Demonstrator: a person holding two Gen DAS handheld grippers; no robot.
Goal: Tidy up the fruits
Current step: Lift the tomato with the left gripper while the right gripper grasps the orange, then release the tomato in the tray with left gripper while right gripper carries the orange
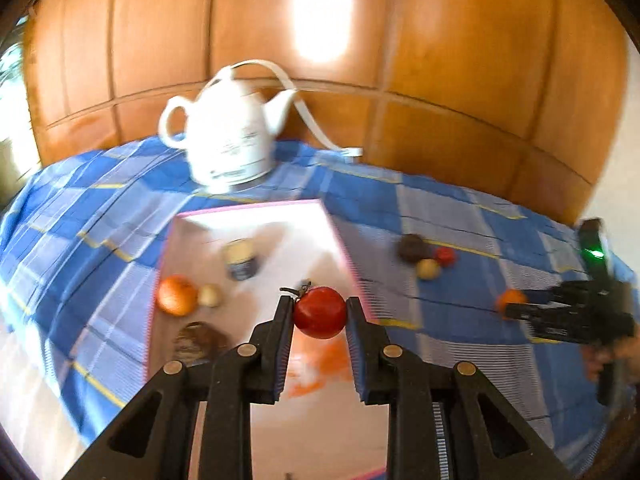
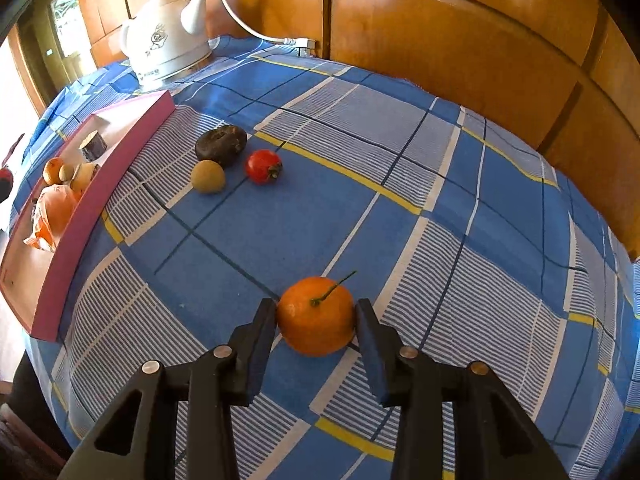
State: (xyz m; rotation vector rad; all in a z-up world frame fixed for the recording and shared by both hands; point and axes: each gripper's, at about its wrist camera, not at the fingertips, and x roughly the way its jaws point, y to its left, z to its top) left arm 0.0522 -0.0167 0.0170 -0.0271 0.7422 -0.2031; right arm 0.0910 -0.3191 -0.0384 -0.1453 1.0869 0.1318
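My left gripper is shut on a red tomato with a dark stem, held in the air over the pink-rimmed box. In the right wrist view my right gripper points down at the checked cloth, and both its pads touch the sides of an orange mandarin that rests on the cloth. A dark brown fruit, a tan round fruit and a second red tomato lie together farther back. The left wrist view shows the right gripper at the far right.
The box holds an orange fruit, a small pale fruit, a short tin, a brown item and an orange plastic bag. A white kettle with its cord stands at the back left, before wooden panels.
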